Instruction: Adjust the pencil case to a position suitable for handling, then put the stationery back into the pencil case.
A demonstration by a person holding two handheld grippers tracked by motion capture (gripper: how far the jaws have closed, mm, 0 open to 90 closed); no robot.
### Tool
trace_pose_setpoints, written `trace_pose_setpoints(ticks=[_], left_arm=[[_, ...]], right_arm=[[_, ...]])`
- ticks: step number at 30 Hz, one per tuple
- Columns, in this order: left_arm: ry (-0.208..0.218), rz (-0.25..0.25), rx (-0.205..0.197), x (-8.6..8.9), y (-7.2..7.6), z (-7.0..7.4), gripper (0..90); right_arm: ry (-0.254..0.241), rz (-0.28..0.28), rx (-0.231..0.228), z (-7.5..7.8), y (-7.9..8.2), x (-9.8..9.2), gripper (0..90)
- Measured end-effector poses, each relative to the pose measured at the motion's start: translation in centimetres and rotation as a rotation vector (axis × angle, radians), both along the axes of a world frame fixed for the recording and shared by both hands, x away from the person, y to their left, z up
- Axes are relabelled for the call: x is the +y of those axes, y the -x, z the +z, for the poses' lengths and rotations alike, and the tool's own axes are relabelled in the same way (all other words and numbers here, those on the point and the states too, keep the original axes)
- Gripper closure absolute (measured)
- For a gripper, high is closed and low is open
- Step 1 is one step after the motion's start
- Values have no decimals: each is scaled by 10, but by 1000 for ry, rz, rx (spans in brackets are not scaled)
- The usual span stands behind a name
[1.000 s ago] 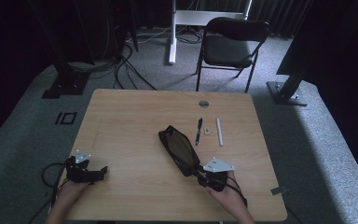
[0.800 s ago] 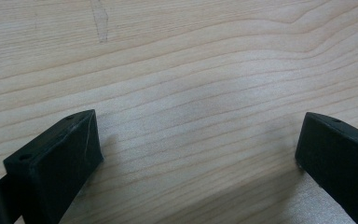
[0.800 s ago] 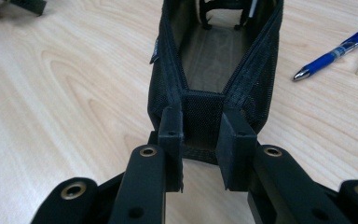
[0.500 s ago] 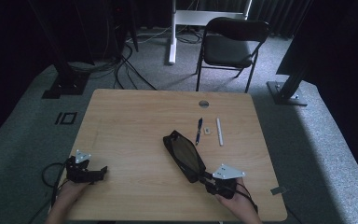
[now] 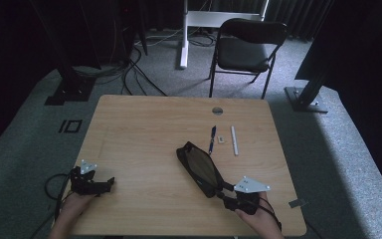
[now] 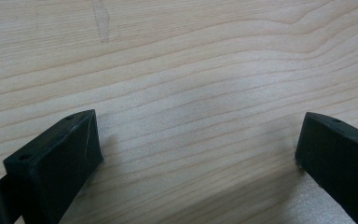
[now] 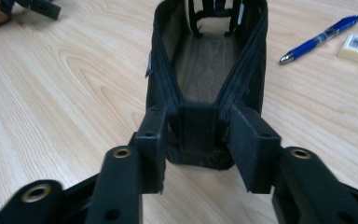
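A black fabric pouch (image 5: pixel 199 168) lies open on the wooden table (image 5: pixel 144 129), slanting from the middle toward the near right. My right gripper (image 5: pixel 222 191) sits at its near end. In the right gripper view the jaws have just been opening and stand on either side of the pouch's (image 7: pixel 205 70) narrow end, my right gripper (image 7: pixel 200 135) not squeezing it. My left gripper (image 5: pixel 108 183) rests at the near left, far from the pouch. In the left gripper view my left gripper (image 6: pixel 200 140) is wide open over bare wood.
Beyond the pouch lie a blue pen (image 5: pixel 212 139), a small eraser (image 5: pixel 221 140) and a white marker (image 5: pixel 234 140). The pen (image 7: pixel 319 38) and eraser (image 7: pixel 354 46) are at the upper right of the right gripper view. A black chair (image 5: pixel 246 47) stands behind the table.
My right hand has drawn toward the near right corner, and the pouch has slid that way with it. The left hand has stayed put.
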State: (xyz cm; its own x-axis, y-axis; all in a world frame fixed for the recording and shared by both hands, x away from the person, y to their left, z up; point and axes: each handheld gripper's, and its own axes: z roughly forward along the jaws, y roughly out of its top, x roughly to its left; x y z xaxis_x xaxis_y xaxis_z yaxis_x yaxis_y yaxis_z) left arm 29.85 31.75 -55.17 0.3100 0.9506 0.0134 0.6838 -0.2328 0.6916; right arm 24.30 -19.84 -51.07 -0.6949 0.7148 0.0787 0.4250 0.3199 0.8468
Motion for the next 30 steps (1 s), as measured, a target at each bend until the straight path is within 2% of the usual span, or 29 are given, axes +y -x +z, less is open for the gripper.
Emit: trace_pose_setpoints(ticks=[7, 9, 13, 15, 18, 21, 28, 30], left_arm=[[0, 0, 0, 0, 0, 0, 3], [0, 0, 0, 0, 0, 0, 3], [0, 0, 0, 0, 0, 0, 3], [0, 0, 0, 0, 0, 0, 3], [0, 0, 0, 0, 0, 0, 3], [0, 0, 0, 0, 0, 0, 3], [0, 0, 0, 0, 0, 0, 3], [0, 0, 0, 0, 0, 0, 3]], right_arm=[[-28, 8, -19, 10, -3, 1, 515], [-46, -4, -29, 13, -4, 1, 508], [-70, -6, -42, 17, -6, 1, 455], [-98, -13, -58, 21, -10, 1, 411], [-99, -23, -70, 24, -14, 2, 366], [-122, -46, -91, 29, -19, 1, 306], [-192, -109, -116, 36, -34, -4, 274], [-196, -125, -130, 38, -40, -5, 211]])
